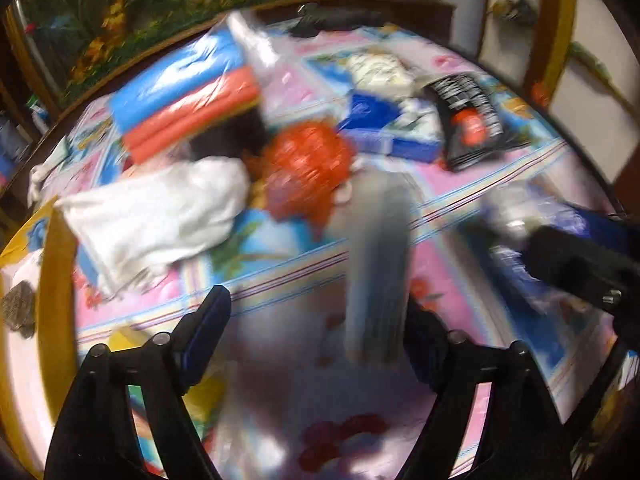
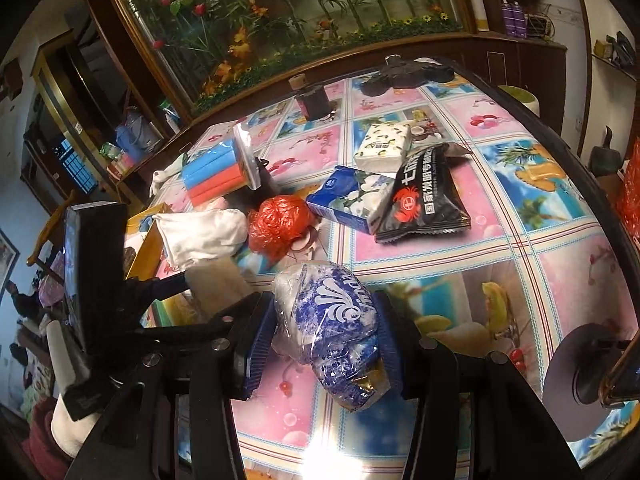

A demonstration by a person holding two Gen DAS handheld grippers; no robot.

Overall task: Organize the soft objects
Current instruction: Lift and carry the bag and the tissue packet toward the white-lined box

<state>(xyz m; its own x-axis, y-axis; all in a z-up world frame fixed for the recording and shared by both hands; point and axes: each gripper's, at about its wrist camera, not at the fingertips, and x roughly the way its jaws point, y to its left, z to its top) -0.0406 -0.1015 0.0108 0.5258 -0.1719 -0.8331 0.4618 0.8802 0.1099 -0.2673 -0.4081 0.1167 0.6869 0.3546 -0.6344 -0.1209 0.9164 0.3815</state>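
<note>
My right gripper (image 2: 324, 336) is shut on a blue-and-white tissue pack (image 2: 332, 320), held just above the patterned tablecloth (image 2: 500, 248). The left wrist view is badly blurred. In it my left gripper (image 1: 316, 320) stands open, and a grey-beige block (image 1: 376, 264) sits between the fingers, close to the right one and clear of the left one. Beyond lie a white cloth (image 1: 160, 220) (image 2: 200, 232), a crumpled red bag (image 1: 308, 168) (image 2: 280, 220), a wrapped blue and orange sponge pack (image 1: 188, 100) (image 2: 216, 172), a blue tissue box (image 2: 352, 196) and a white tissue pack (image 2: 384, 146).
A black snack packet (image 2: 424, 196) leans on the blue box. A dark jar (image 2: 312, 100) and a black object (image 2: 404, 72) stand at the table's far edge, below a large plant-filled glass case (image 2: 280, 12). A yellow wooden chair (image 2: 144, 256) is at the left edge.
</note>
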